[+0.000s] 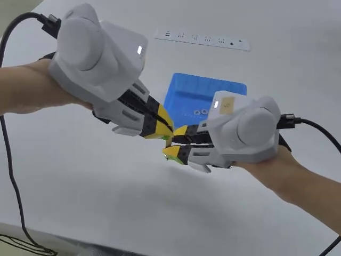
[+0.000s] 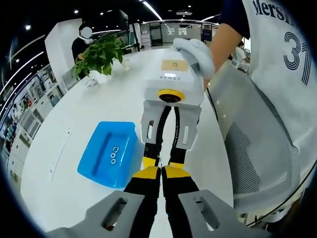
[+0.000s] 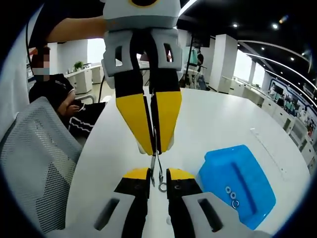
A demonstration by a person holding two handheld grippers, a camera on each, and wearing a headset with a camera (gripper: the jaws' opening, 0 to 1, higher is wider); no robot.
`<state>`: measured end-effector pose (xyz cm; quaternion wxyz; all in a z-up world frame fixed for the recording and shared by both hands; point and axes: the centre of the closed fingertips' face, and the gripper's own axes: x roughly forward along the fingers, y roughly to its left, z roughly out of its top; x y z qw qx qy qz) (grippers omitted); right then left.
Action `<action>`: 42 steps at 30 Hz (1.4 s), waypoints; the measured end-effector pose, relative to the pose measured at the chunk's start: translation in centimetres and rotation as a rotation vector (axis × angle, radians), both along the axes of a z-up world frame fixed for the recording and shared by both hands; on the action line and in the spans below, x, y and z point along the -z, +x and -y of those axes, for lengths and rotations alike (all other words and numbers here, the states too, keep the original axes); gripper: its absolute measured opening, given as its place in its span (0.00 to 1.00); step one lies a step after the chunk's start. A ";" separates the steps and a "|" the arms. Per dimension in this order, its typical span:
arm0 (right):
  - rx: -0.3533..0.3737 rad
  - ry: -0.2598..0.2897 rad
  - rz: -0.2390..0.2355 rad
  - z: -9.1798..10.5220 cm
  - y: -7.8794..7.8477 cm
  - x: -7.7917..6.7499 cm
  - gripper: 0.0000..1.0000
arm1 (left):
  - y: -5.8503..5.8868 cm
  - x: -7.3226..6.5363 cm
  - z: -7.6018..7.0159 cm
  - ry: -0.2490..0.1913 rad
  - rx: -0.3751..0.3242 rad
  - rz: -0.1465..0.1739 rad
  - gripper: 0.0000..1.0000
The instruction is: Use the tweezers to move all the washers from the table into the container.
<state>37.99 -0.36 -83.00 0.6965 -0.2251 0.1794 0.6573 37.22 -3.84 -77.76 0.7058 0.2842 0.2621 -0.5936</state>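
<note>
Where the two grippers meet tip to tip above the white tabletop (image 1: 80, 186), the left gripper (image 3: 154, 144) is clenched on a pair of thin silver metal tweezers (image 3: 156, 161), with its yellow pads pinched against their shanks. A small silver metal washer (image 3: 162, 187) sits at the tweezers' points, up off the table. The right gripper (image 3: 158, 174) has its yellow-tipped jaws narrowly apart on either side of those points and the washer. Whether they press on the tweezers or merely flank them, I cannot tell.

In the head view the left hand (image 1: 32, 88) carries its gripper higher and the right hand (image 1: 272, 165) carries its gripper lower.

Just beyond the tips, a shallow blue rectangular plastic container (image 1: 184, 96) lies flat on the table with three further washers (image 1: 201, 112) close together in it. Farther back, a long white power strip (image 1: 202, 40) lies on the table. In the left gripper view, a leafy green potted plant (image 2: 99, 54) stands at the table's far end.
</note>
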 end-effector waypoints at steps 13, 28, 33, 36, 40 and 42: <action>-0.008 -0.020 0.000 0.2 0.1 1.3 0.13 | 0.6 0.7 -0.2 0.012 0.006 0.007 0.06; -0.013 -0.020 0.025 0.4 0.4 1.0 0.11 | 0.9 0.0 0.4 -0.022 0.020 0.008 0.06; -0.016 -0.026 0.031 0.7 0.3 1.1 0.11 | 0.9 0.0 0.4 -0.026 0.019 0.005 0.06; -0.017 -0.032 0.039 0.7 0.4 1.1 0.11 | 1.0 0.1 0.4 -0.027 0.017 0.003 0.06; -0.017 -0.035 0.043 0.8 0.5 1.2 0.11 | 1.1 0.2 0.3 -0.033 0.014 0.000 0.06; -0.019 -0.036 0.040 0.8 0.5 1.3 0.11 | 1.1 0.3 0.2 -0.028 0.016 0.000 0.06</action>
